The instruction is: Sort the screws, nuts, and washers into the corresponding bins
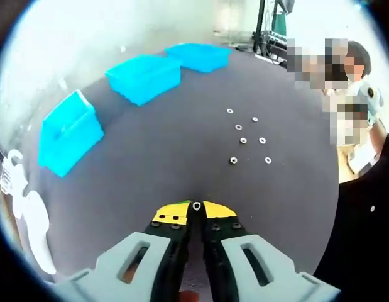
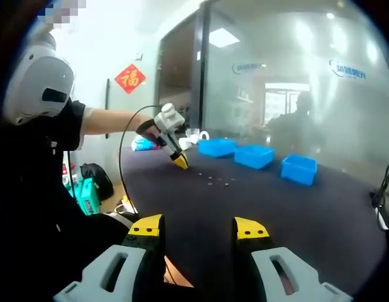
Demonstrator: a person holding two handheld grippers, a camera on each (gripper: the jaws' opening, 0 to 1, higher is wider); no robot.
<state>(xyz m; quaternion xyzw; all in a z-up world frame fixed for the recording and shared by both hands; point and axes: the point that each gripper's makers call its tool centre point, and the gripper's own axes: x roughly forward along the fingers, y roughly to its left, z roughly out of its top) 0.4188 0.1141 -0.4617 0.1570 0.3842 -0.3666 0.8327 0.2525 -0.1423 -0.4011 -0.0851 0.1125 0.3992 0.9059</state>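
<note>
In the left gripper view the left gripper (image 1: 196, 206) rises from six o'clock with its yellow-tipped jaws pressed together, clamped on a small silver nut (image 1: 196, 205) at the very tips. It sits over a dark table (image 1: 169, 157). Ahead, toward one o'clock, a loose cluster of small silver parts (image 1: 247, 138) lies scattered on the cloth; whether each is a nut or a washer is too small to tell. Three blue bins (image 1: 142, 77) run in an arc from nine to twelve o'clock, well apart from the cluster.

In the right gripper view the right gripper (image 2: 199, 229) stands at six o'clock with its jaws apart and nothing between them, near the table edge. At eleven o'clock a person's arm (image 2: 112, 119) reaches out, the left gripper's tips down at the table
</note>
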